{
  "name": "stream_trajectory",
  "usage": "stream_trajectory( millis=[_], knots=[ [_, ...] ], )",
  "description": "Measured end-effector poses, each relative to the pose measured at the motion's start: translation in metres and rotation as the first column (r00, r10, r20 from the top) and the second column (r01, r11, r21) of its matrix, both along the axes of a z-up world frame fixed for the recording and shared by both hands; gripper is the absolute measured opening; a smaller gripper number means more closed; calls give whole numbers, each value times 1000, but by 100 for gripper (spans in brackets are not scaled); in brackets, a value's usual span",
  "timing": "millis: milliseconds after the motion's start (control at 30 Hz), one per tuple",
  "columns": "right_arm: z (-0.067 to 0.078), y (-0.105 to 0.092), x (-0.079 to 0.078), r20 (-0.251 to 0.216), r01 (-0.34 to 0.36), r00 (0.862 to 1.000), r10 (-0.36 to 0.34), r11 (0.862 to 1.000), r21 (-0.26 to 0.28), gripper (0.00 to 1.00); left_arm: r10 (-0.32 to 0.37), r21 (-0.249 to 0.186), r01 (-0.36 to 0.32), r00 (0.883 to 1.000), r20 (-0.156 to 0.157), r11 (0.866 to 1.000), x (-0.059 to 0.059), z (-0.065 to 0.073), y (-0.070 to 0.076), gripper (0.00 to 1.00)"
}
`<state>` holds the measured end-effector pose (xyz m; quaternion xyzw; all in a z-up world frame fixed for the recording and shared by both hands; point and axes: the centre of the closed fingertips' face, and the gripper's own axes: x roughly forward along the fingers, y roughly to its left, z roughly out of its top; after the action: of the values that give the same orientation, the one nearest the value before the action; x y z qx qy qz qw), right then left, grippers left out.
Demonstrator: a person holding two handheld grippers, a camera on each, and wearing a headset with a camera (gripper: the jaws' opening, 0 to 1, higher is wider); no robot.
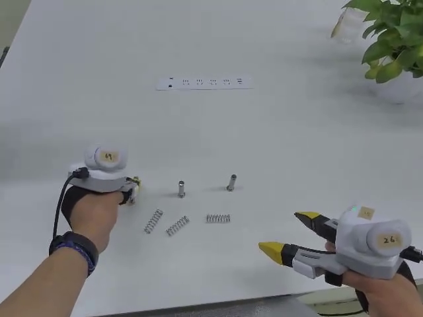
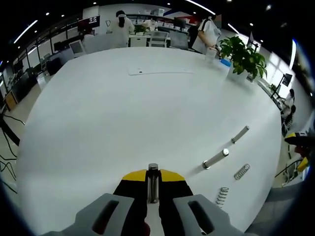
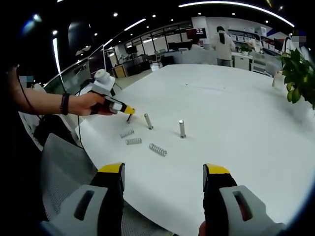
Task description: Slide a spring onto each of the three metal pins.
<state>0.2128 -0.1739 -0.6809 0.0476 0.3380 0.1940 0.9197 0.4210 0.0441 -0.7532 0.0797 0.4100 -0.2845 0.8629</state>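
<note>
While the right claw (image 3: 163,172) gapes, the left claw (image 2: 153,176) clamps one pin (image 2: 153,188) upright.

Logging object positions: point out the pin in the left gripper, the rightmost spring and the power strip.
pin (image 2: 153,183): left gripper view, mid-shaft.
rightmost spring (image 1: 217,218): head view, middle coils.
power strip (image 1: 204,83): head view, centre face.

Illumination is bright, even and diffuse across the white table (image 1: 277,119) in the head view. The shadow beside each standing pin (image 1: 231,183) is short and faint. The source is overhead: a ceiling light strip (image 3: 216,3) and spot lamps appear in both gripper views. The surrounding office is dimmer than the table. Both gripper views carry strong fisheye distortion, which curves the table edge. In the head view the plant (image 1: 390,36) at the far corner is slightly soft
</note>
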Motion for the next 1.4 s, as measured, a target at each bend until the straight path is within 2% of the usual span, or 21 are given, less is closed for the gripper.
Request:
stream_trajectory(
  millis=[667,1400],
  knots=[
    [1,2,-1,6,-1,1000,1,1000,0,64,9,-15,-8,999,41,1000,0,10,2,0],
    [0,3,-4,6,-9,1000,9,1000,-2,65,-24,-1,24,997,69,1000,-16,11,1,0]
  ],
)
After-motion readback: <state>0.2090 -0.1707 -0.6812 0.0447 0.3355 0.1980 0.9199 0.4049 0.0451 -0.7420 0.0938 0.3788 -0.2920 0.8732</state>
